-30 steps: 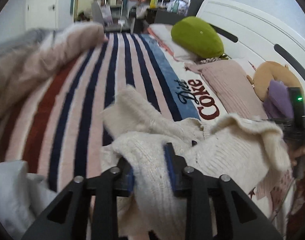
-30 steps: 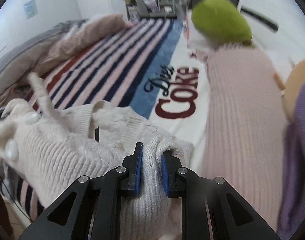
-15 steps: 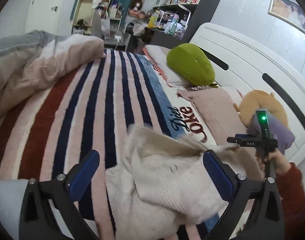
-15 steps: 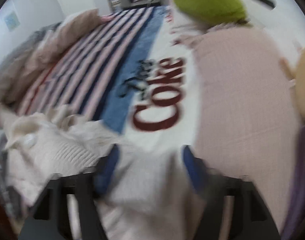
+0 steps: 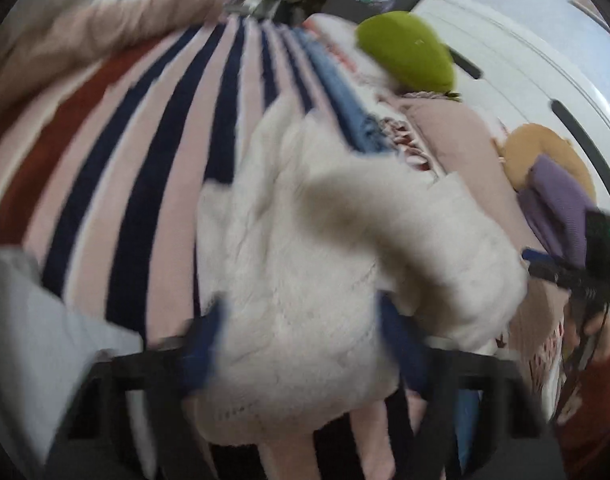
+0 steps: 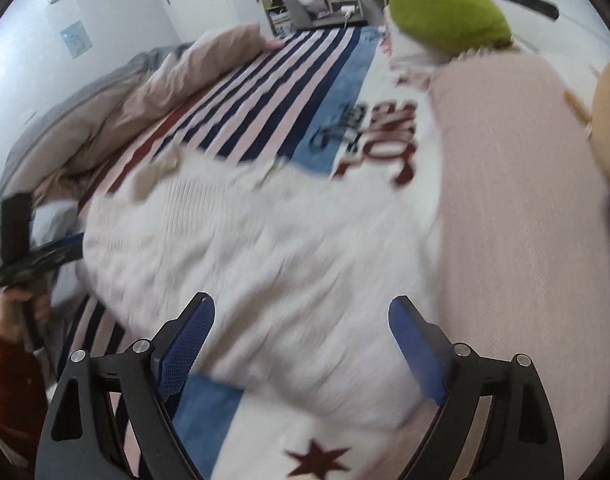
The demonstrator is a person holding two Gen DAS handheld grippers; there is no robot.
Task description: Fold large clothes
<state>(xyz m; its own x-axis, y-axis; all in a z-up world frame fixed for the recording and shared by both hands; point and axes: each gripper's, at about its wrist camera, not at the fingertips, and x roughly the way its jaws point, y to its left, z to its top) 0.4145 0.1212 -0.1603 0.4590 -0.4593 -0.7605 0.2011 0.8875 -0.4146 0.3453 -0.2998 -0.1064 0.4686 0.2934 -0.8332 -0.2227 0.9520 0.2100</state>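
On the bed's striped blanket (image 6: 265, 92) one cream sweater (image 6: 265, 248) is spread — two tools, left tool (image 5: 301, 344) and right tool (image 6: 301, 340), are held wide apart over it, nothing gripped.

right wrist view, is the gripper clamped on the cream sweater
No: the right gripper has its blue pads spread wide apart, and the cream sweater lies loose on the striped blanket.

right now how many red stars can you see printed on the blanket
1. A red star sits on the blanket's white part, below the right gripper. The cream sweater may hide others.
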